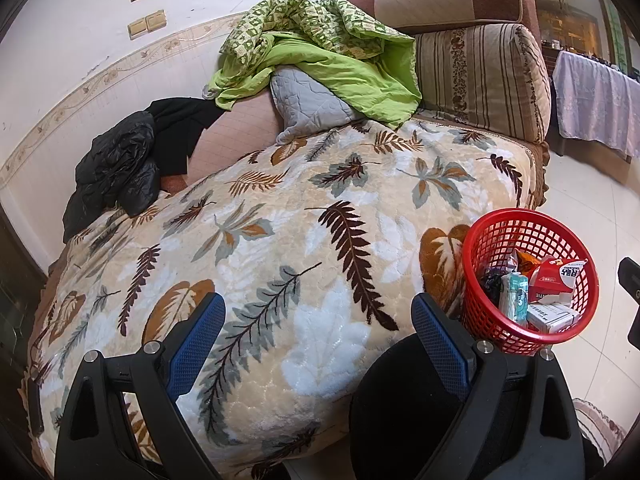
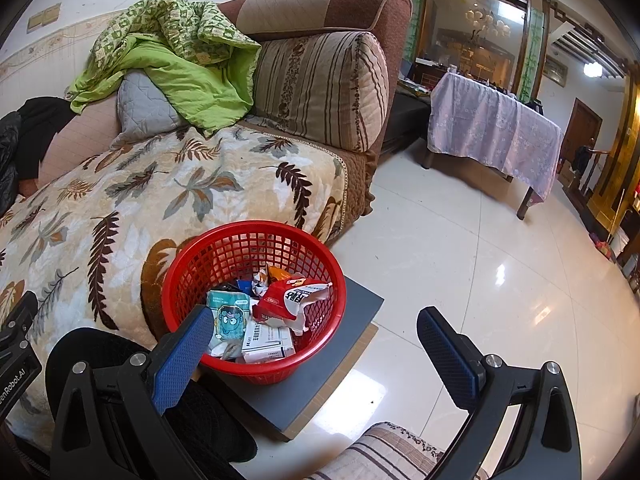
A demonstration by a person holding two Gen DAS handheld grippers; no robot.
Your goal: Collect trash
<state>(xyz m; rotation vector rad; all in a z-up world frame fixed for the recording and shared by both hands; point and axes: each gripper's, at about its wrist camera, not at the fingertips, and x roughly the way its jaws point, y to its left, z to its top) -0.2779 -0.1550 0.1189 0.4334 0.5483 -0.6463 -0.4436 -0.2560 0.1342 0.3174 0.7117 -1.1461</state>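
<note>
Trash (image 2: 260, 320) of crumpled wrappers and boxes, piled in red basket (image 2: 320, 256)

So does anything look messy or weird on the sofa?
Yes: a green quilt is heaped in a crumpled pile over a grey cushion at the back, and a black jacket lies bunched on the sofa's far side. The trash sits inside the red basket; nothing looks spilled.
</note>
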